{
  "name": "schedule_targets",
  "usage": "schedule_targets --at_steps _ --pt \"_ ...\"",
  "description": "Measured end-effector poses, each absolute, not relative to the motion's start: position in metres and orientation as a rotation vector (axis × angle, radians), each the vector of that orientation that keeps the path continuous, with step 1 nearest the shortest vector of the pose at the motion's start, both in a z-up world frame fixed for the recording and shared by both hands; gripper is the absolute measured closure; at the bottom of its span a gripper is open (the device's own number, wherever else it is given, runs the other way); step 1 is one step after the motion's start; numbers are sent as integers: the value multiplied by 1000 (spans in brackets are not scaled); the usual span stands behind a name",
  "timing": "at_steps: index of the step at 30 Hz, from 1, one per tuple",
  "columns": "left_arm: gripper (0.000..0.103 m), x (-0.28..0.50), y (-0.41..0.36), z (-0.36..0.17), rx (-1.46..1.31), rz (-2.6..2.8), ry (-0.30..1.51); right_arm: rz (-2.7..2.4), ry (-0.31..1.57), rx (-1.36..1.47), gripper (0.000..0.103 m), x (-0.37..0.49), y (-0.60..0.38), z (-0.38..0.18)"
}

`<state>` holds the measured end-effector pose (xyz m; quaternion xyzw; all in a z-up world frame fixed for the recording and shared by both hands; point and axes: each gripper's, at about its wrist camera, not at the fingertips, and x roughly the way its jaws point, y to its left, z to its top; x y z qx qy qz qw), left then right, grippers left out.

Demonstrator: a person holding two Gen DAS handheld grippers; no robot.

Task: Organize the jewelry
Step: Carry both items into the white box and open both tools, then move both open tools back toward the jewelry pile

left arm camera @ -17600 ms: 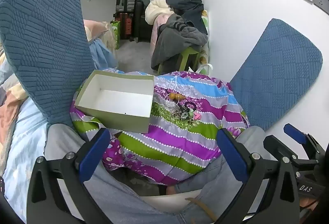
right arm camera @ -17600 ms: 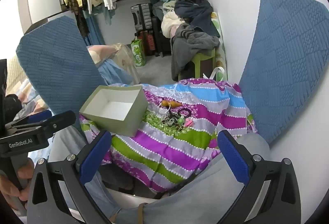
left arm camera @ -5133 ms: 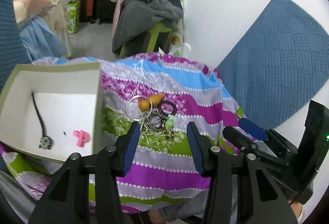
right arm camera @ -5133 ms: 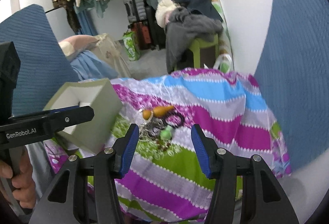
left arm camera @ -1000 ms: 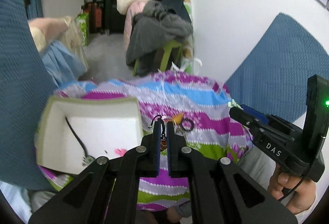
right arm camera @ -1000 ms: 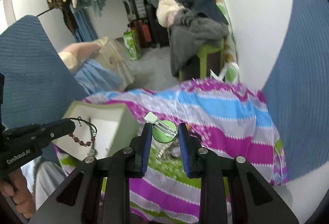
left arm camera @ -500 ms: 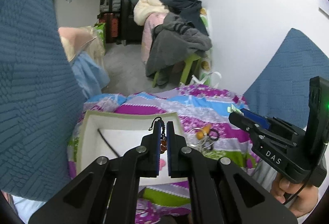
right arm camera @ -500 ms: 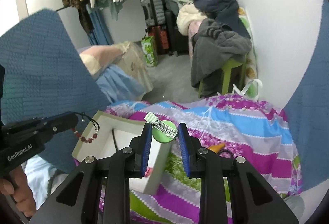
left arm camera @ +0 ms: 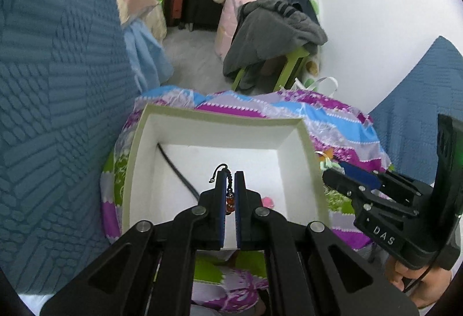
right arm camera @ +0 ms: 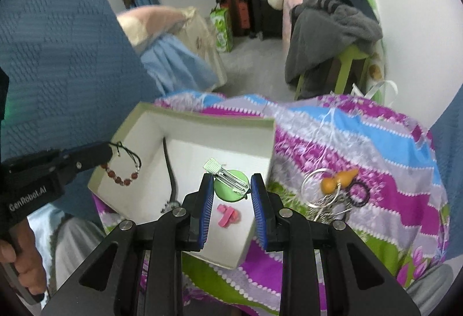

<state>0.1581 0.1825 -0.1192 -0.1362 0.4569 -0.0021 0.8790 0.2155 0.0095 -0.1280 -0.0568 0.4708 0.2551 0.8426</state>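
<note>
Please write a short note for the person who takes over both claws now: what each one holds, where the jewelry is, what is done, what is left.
Left claw: shut on bead bracelet, above the box.
Right claw: shut on green hair clip, also above the box.
Done: black cord necklace and pink clip lie in the box.
Left: drop both items in, then move the pile on the striped cloth.

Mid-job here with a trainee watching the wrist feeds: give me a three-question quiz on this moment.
1. True or false: the left gripper is shut on the beaded bracelet.
2. Multiple choice: the right gripper holds A) a gold ring, B) the green hair clip, C) a watch.
3. Fill in: the pink clip lies inside the ____.

Key: 1 true. 2 B. 3 box.
</note>
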Motion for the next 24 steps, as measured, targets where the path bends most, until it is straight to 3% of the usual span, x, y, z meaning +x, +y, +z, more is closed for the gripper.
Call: schedule_targets --at_steps 9,15,18,20,23,24 --pt "99 156 199 -164 -331 8 1034 549 1070 -171 79 212 30 -164" --pt "99 154 203 -165 -344 28 1033 545 1081 -164 78 211 28 -164" --pt "98 150 200 -153 -343 23 1010 551 1068 -149 67 211 24 -154" --pt "98 151 197 -146 -338 17 1005 561 1054 -138 66 210 21 -146" --pt "81 149 193 -133 -337 17 985 568 1029 -134 64 210 17 -133" --pt "68 147 191 -126 -335 20 969 573 1017 -129 64 209 15 -127"
